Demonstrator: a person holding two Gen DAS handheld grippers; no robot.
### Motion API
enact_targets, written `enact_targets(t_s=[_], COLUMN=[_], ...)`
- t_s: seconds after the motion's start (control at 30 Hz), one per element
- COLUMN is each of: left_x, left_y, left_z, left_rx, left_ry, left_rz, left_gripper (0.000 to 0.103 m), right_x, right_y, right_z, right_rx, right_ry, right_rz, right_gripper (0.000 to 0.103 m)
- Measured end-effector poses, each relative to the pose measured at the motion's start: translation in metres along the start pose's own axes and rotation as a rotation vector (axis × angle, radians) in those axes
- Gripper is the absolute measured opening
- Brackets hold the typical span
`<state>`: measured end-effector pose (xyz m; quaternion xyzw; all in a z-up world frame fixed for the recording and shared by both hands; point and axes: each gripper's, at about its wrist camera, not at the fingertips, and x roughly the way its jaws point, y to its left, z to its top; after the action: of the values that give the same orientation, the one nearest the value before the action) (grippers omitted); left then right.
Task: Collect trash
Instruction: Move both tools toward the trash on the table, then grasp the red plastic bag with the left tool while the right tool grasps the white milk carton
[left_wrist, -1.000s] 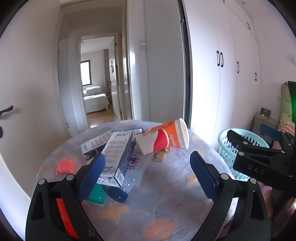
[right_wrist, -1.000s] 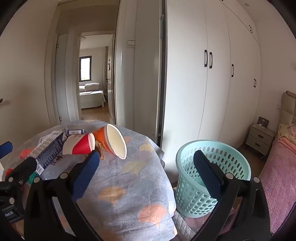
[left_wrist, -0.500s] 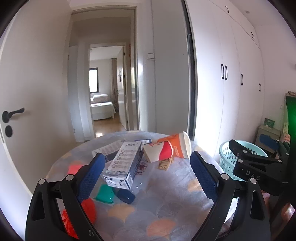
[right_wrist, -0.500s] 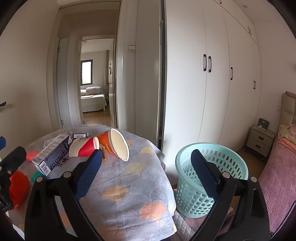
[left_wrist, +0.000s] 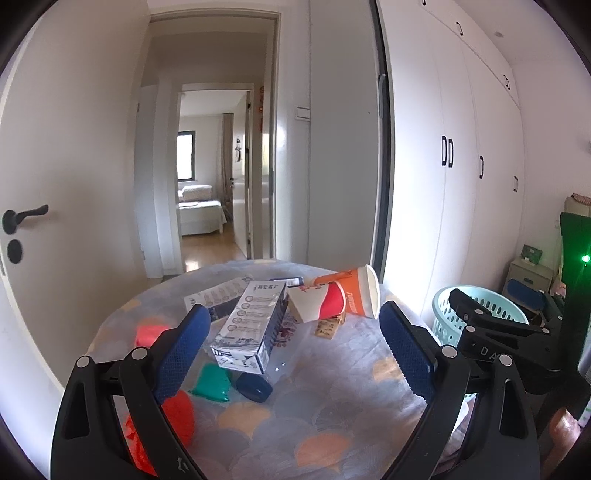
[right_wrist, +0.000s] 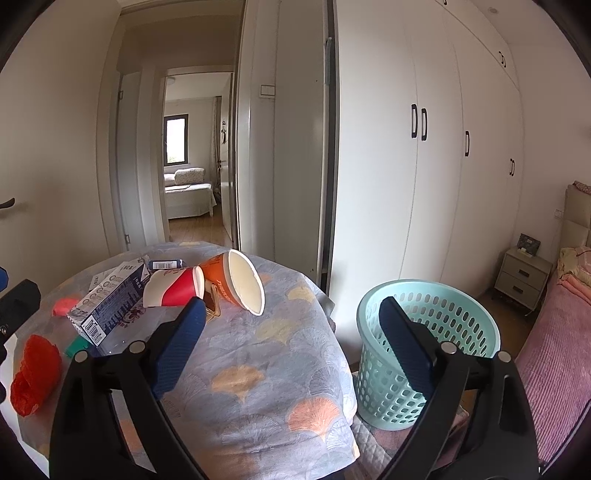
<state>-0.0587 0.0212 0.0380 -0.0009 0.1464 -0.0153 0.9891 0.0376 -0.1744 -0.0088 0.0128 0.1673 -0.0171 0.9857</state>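
Trash lies on a round table with a patterned cloth (left_wrist: 332, 413): a white and blue carton (left_wrist: 251, 328), a red and white paper cup (left_wrist: 317, 304), an orange paper cup (left_wrist: 351, 291), a red crumpled bag (left_wrist: 173, 421), a green scrap (left_wrist: 212, 382) and a dark blue cap (left_wrist: 254, 386). My left gripper (left_wrist: 291, 350) is open and empty above the table's near side, behind the carton. My right gripper (right_wrist: 291, 343) is open and empty over the table's right edge, with the cups (right_wrist: 236, 284) ahead on the left. The carton (right_wrist: 110, 302) shows there too.
A light blue mesh basket (right_wrist: 428, 350) stands on the floor right of the table. White wardrobes (right_wrist: 443, 166) line the wall behind. A nightstand (right_wrist: 524, 280) and a pink bed (right_wrist: 554, 354) are at the right. An open doorway (left_wrist: 210, 184) lies beyond the table.
Both grippers have pulled back and tilted up, so the table and trash sit lower and farther. The red bag has come into view at the near left. Nothing was grasped.
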Motion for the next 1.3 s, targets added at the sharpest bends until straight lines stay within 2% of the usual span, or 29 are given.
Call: enact_targets(t_s=[0.17,0.3,0.47,0.53,0.67,0.77,0.93,1.0,1.13,1.23,1.3], left_x=[-0.002,-0.002,-0.014,-0.019,-0.03,-0.034,-0.005,0.011,0.038,0.054,0.061], left_y=[0.007,0.014,0.034,0.054,0.102,0.13,0.152,0.154,0.145,0.144,0.146], left_z=[0.0,-0.001,-0.005,-0.004,-0.004,-0.009,-0.039,-0.051,-0.068,-0.078,-0.081], left_rx=[-0.019,-0.033,-0.016,-0.042,-0.116,-0.15,-0.212,-0.251,-0.226,-0.219,-0.228], left_ry=[-0.019,-0.016,-0.011,0.01,0.05,0.096,0.289,0.343,0.437,0.493,0.502], left_rz=[0.054,0.059,0.105,0.098,0.102,0.084,-0.021,-0.063,-0.028,-0.012,-0.014], left_gripper=[0.091,0.091,0.091,0.091,0.092,0.093,0.094,0.094,0.092,0.085,0.081], right_x=[0.001,0.002,0.006,0.009,0.016,0.019,0.026,0.029,0.037,0.043,0.047], right_y=[0.001,0.003,0.005,0.009,0.018,0.029,0.048,0.057,0.073,0.087,0.101], right_z=[0.0,-0.001,-0.002,-0.004,-0.006,-0.007,-0.004,-0.002,0.006,0.012,0.014], right_rx=[0.004,0.001,0.011,0.012,0.005,-0.015,-0.024,-0.031,-0.049,-0.039,-0.037], right_ry=[0.004,0.007,0.017,0.031,0.054,0.058,0.074,0.078,0.088,0.117,0.142], right_rz=[0.007,0.012,0.026,0.041,0.084,0.106,0.168,0.192,0.235,0.279,0.316], right_gripper=[0.089,0.089,0.088,0.08,0.072,0.068,0.068,0.068,0.068,0.068,0.068])
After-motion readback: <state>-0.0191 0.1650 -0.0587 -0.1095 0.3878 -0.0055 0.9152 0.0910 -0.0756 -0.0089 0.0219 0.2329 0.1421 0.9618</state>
